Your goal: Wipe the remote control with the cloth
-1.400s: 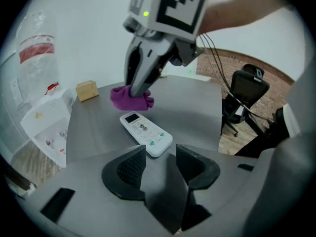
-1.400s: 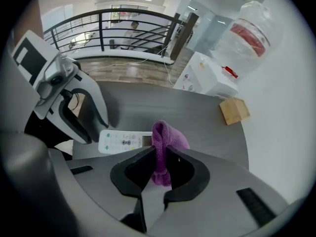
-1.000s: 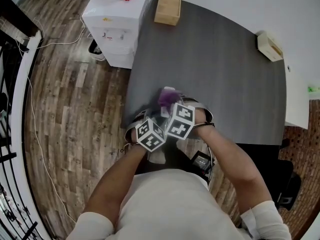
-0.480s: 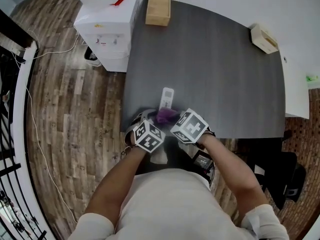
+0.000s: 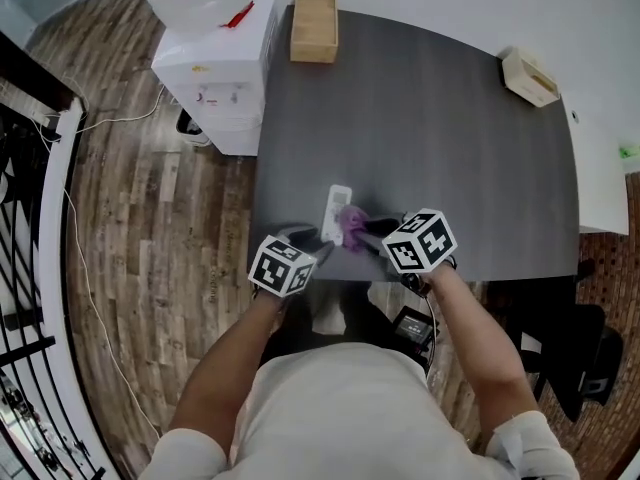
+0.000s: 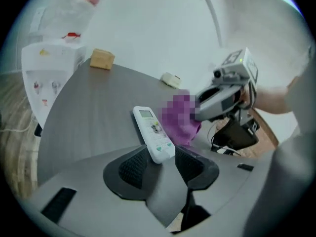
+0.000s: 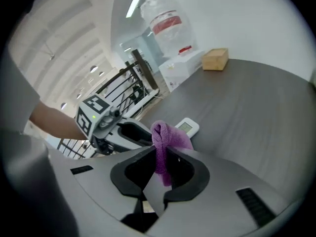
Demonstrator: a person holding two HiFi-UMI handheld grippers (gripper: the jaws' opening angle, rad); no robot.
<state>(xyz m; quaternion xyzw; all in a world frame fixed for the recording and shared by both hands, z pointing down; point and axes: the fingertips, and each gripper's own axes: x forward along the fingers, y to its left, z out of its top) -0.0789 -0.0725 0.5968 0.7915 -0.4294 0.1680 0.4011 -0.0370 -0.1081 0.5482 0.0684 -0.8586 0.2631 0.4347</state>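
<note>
Swings right hand-held gripper (image 5: 368,230), clenched on cloth (image 5: 352,224), out to 3 o'clock of remote control (image 5: 337,206); grasps its near end in left hand-held gripper (image 5: 318,241).

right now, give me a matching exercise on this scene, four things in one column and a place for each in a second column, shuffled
Things
1. white remote control
2. purple cloth
3. tan box
4. white water dispenser

Places
A. on the wooden floor, beside the table
B. between the jaws of the left gripper
C. at the far left corner of the grey table
D. pinched in the jaws of the right gripper

Pairs: 1-B, 2-D, 3-C, 4-A
</note>
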